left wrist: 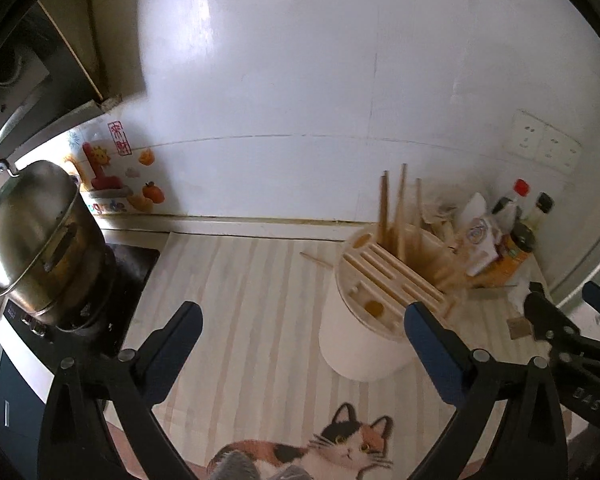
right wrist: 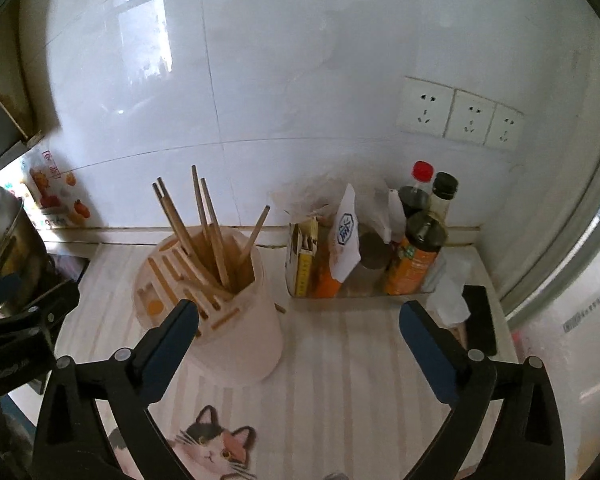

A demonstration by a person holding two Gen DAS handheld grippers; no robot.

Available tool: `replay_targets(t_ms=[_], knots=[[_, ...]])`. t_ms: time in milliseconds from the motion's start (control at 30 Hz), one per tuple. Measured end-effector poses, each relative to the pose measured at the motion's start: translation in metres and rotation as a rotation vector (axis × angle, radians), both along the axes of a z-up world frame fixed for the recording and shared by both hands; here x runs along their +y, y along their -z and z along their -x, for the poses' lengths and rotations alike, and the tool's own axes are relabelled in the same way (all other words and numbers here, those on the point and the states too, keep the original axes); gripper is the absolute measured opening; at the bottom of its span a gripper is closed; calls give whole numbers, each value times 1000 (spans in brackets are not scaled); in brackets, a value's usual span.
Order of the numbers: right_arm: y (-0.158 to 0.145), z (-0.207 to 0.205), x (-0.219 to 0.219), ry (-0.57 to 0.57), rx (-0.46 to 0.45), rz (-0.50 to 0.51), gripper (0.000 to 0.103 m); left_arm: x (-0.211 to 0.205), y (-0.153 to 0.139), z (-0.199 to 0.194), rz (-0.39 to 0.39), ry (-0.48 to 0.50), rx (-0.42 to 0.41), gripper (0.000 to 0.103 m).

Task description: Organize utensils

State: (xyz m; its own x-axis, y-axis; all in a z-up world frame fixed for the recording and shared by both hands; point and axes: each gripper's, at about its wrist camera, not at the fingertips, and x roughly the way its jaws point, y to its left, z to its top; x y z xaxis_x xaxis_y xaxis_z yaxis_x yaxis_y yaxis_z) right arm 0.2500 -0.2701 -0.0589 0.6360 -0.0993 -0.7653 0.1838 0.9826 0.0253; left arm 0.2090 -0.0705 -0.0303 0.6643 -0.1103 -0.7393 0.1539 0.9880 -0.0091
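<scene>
**Both claws empty, chopsticks waiting in the holder**

I am looking down on a striped counter mat [right wrist: 340,360] with both grippers hanging above it. The left gripper [left wrist: 304,320] is standing with its jaws spread wide and nothing between them; the right gripper [right wrist: 298,320] is likewise spread and empty.

The chopsticks [right wrist: 208,224] are standing upright and fanned out in the open compartment of the pale utensil holder [right wrist: 236,336], which is sitting on the mat between the two grippers. One more stick seems to be lying on the mat just behind the holder [left wrist: 314,260]; I am reading that from a thin sliver only.

I am judging these sticks to be light, stiff and smooth, likely wood or bamboo, so they will roll or swivel in a loose pinch. I would take hold near the middle of the exposed shaft, pads square across it, lifting straight up so the neighbours are not dragged along. The holder looks light enough to tip if a stick binds.

Both grippers are pointing forward and angled downward toward the wall. The condiment tray [right wrist: 364,292] is sitting just to the right of the holder.
</scene>
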Motion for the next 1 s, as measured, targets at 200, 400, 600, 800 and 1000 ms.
replay_targets(t_ms=[200, 400, 600, 800, 1000], knots=[[-29, 49, 8, 40, -60, 20, 102, 13, -35, 50, 10, 21, -64, 103], [-65, 107, 25, 81, -115, 42, 102, 32, -63, 100, 3, 43, -123, 103], [-98, 163, 45, 112, -165, 68, 103, 49, -79, 143, 9, 71, -151, 103], [-114, 199, 55, 142, -184, 80, 103, 61, -86, 173, 6, 84, -160, 103], [-124, 217, 61, 143, -195, 79, 103, 68, -92, 185, 10, 86, -169, 103]])
